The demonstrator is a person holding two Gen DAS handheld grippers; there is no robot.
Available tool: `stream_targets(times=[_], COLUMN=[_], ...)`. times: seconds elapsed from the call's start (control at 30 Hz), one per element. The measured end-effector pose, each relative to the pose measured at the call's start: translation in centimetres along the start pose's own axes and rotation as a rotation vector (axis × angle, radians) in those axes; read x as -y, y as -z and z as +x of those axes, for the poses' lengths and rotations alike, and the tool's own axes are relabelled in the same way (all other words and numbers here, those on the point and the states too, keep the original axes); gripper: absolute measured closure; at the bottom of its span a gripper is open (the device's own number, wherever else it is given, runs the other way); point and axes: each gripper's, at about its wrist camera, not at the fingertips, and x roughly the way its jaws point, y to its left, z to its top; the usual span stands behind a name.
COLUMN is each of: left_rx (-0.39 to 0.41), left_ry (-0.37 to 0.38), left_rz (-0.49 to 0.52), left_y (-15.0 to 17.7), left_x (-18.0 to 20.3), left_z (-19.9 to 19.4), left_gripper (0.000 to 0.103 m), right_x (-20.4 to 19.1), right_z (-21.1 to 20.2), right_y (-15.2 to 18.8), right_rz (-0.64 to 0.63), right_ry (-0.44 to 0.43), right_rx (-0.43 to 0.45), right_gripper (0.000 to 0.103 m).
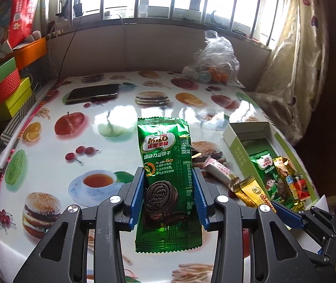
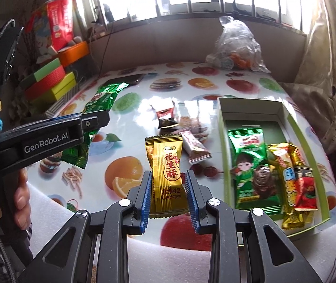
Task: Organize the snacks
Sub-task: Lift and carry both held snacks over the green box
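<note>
Left gripper: pads pinch a green biscuit packet at its lower middle; packet is lifted off the table, long axis pointing away.
Right gripper: pads pinch a gold peanut candy, also held clear of the table.
Box: open, shallow, at the right side of the table; far half bare.
Step, as I judge it: carry both snacks over to the box.
Doing it well: clear the box's near and left walls before lowering; drop one hand at a time so the grippers don't crowd each other; lay the green packet lengthwise beside its twin; set the candy in bare space, not on the pile.
Count, in box: one green packet, at least two gold packets, one red-and-black packet; overlap makes this uncertain.
Count, loose on table: one dark small packet, one pink-white candy, something brownish between them, unclear.
Count, held: two.
Elsewhere: one phone, one plastic bag.
</note>
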Motion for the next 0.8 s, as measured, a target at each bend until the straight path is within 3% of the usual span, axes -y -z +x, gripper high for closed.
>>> stream_targets(times=[0.8], left_rx=[-0.016], left_ry=[0.17], left_rz=[0.087], left_y=[-1.8], left_x=[7.6], left_z=[1.5], left_gripper=[0.063], right_x=[6.0], right_z=[-3.1], right_y=[-0.1], right_rz=[0.12], right_ry=[0.119], right_rx=[0.06], right_gripper=[0.076])
